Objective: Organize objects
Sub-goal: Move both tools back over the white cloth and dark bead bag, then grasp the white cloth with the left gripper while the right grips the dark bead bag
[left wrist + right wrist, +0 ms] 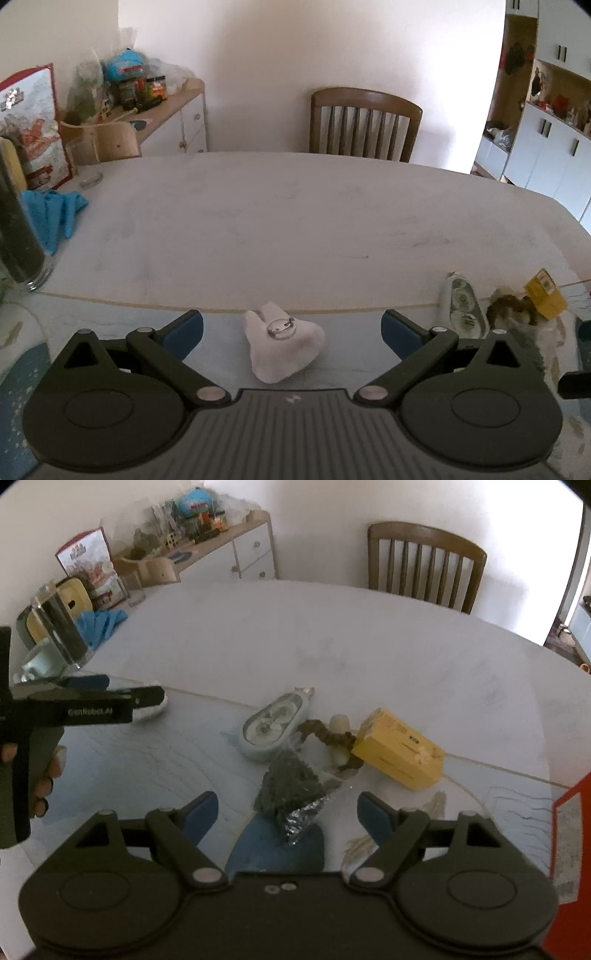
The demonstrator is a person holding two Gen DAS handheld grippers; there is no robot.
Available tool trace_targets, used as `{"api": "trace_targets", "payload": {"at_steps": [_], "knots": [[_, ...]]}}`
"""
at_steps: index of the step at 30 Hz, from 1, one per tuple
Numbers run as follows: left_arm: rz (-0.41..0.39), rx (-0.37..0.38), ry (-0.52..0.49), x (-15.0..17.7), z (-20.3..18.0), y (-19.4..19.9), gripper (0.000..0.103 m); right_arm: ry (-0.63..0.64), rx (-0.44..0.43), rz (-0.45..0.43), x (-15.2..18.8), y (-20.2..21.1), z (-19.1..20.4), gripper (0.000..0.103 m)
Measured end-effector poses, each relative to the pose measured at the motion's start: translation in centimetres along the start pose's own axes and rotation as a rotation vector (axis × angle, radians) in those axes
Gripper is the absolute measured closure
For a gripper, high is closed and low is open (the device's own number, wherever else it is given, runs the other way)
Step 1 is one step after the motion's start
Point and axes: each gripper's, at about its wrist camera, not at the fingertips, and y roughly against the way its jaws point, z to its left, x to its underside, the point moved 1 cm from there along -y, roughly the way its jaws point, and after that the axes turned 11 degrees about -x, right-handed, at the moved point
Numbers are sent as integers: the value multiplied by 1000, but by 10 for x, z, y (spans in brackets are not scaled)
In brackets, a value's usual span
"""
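Note:
In the left wrist view, a white tooth-shaped ring holder (pixel 284 345) with a clear ring (pixel 281 328) on it lies on the table between the fingers of my open left gripper (pixel 291 326). In the right wrist view, my open right gripper (pixel 287 806) is at a dark foil-edged packet (pixel 291 790). Beyond it lie a pale blue tape dispenser (pixel 271 725), a brown scrunchie (pixel 328 736) and a yellow box (pixel 400 749). The left gripper (pixel 144 698) shows at the left, held by a hand.
A glass jar (pixel 61 627), blue gloves (pixel 101 622) and a mint mug (pixel 40 661) stand at the table's left. A wooden chair (pixel 424 563) is at the far side. A red box edge (pixel 569 849) is at right. A cluttered sideboard (pixel 162 107) stands behind.

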Motion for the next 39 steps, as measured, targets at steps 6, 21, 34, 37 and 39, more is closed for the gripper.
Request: {"api": "trace_targets", "payload": {"at_steps": [6,21,34,37,39], "knots": [[14,-14,-34,3,-3,-19,0,-13,1,44,1,-20,-5,26],[49,-7,-7,6,-1,-29,20,-44,1,96,6,-40,-9,43],[68,22,-18,8,-3,-24,50,-35,-11,77,8,-33,-7,88],[72,22,-31,9,-7,-16,50,-40,-19,75,11,-29,-7,89],[70,28,-37,11,-11,-9,50,-43,-25,69,14,-23,-7,90]]}}
